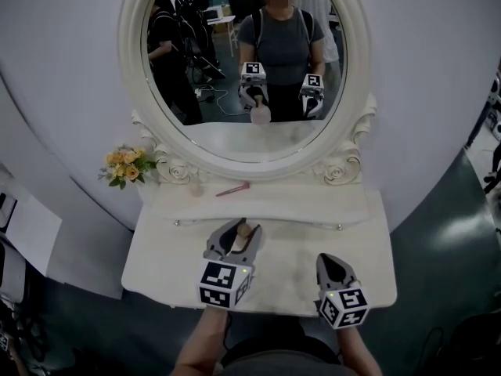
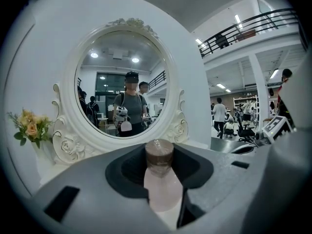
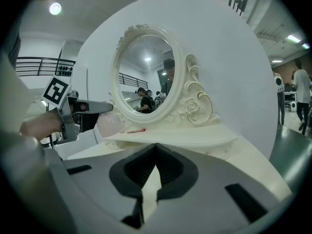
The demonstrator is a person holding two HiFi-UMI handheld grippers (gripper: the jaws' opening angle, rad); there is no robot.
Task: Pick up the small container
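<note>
Pink small container (image 2: 162,182) sits clamped between the left gripper's (image 1: 236,240) jaws.

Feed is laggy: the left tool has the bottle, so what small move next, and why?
Probably keep the left tool shut and lift a little higher: the bottle is pinched between its jaws, already off the table, near the shelf.

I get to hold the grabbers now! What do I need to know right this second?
Left gripper: fingers shut on the small pink container, which has a brown cap.
Right gripper: fingers shut, nothing in them, over the right side of the vanity table.
Done: the container is gripped and looks lifted clear of the tabletop, in front of the mirror.
Left: probably just hold it steady; nothing else to grab.
</note>
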